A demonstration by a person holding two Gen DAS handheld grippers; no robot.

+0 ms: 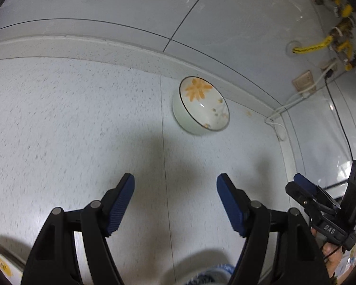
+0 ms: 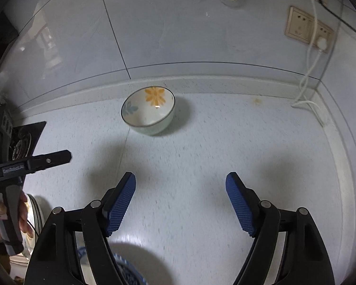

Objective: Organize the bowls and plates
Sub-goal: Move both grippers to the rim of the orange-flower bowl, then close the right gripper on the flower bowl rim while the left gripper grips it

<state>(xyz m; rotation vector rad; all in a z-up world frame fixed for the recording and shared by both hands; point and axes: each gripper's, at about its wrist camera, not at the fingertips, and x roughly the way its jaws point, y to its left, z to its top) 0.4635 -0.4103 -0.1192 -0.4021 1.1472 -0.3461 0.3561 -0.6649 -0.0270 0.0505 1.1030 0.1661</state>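
Observation:
A pale green bowl [image 1: 201, 105] with an orange flower painted inside stands upright on the speckled counter near the back wall; the right wrist view has the same bowl [image 2: 148, 111] ahead and slightly left. My left gripper [image 1: 175, 185] is open over bare counter, short of the bowl, with nothing between its blue pads. My right gripper [image 2: 180, 182] is open too, above bare counter in front of the bowl. A blue-and-white patterned dish [image 2: 128, 268] lies just under the right gripper's base. A plate with a yellow pattern [image 1: 2, 263] shows at the lower left edge.
The counter ends at a raised backsplash [image 2: 201, 83] and a tiled wall. A yellow gas hose [image 1: 313, 46], wall sockets [image 2: 306, 27] and white cables [image 2: 308, 90] fill the right corner. A black stove burner [image 2: 23, 142] sits at the left.

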